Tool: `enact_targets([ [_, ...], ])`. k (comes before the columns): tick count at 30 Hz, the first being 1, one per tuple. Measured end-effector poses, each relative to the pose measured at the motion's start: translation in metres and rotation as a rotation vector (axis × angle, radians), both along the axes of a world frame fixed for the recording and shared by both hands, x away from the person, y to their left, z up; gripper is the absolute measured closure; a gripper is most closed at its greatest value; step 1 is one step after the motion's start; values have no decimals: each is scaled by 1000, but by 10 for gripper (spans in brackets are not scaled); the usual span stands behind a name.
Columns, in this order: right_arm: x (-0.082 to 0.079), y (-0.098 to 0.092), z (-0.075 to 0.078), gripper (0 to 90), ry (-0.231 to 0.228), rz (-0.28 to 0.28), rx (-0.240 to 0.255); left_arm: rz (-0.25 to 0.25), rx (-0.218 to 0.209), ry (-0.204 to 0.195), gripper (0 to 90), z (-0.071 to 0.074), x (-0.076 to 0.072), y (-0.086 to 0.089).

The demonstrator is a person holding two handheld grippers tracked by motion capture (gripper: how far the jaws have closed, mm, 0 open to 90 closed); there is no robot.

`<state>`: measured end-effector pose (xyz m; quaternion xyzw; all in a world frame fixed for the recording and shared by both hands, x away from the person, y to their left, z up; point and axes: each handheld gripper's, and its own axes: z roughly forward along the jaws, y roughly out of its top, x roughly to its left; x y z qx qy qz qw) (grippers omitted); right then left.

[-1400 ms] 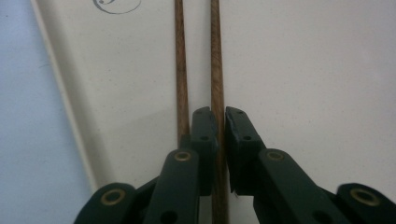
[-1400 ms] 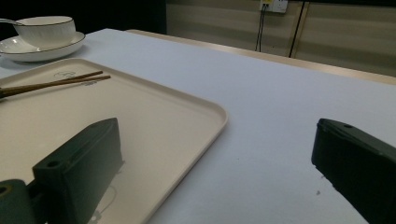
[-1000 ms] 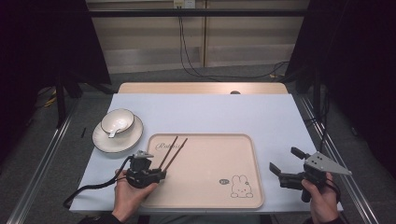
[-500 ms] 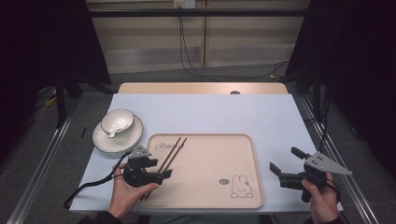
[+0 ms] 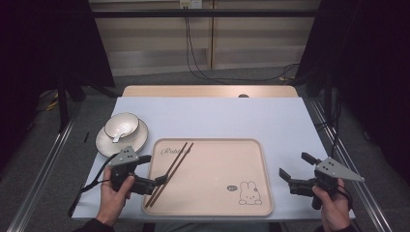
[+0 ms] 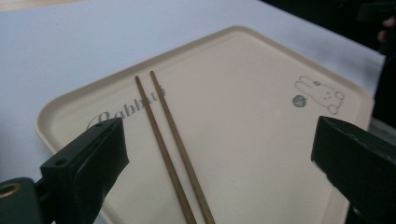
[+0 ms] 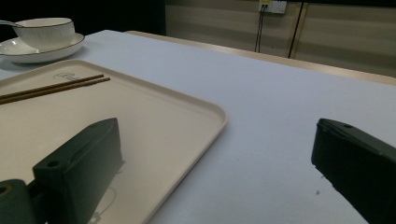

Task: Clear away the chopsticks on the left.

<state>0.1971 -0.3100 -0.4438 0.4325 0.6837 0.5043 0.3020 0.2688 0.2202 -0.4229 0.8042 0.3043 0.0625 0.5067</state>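
Two brown chopsticks (image 5: 171,173) lie side by side on the left part of the beige tray (image 5: 217,169), which has a rabbit drawing at its near right. My left gripper (image 5: 152,170) hovers just left of them at the tray's left edge. Its jaws have just been opening and stand wide apart. In the left gripper view the chopsticks (image 6: 168,149) lie on the tray (image 6: 261,140) below and between the jaws of the left gripper (image 6: 217,140), untouched. My right gripper (image 5: 295,165) is open over the table, right of the tray.
A white bowl (image 5: 122,126) with a spoon (image 5: 117,137) sits on a saucer (image 5: 104,142) left of and behind the tray. The right gripper view shows the tray's corner (image 7: 177,112), the chopsticks (image 7: 56,87) and the bowl (image 7: 44,31). A pale cloth (image 5: 217,116) covers the table.
The left gripper opened, let go of the chopsticks, and drew back to the left and up. The chopsticks now lie flat on the tray. The right gripper stayed still.
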Motion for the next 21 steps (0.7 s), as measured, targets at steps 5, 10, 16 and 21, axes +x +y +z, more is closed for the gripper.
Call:
enact_targets([
  [5,1,0,0,14,-1,-1,1,58,3,-41,28,-1,-1,17],
  [10,1,0,0,14,-2,-1,1,127,-14,-105,28,1,-4,35],
  [16,0,0,0,14,-5,-11,3,195,-21,-156,23,4,-10,55],
  [21,0,0,0,14,-6,-6,5,225,-38,-193,23,5,-18,64],
])
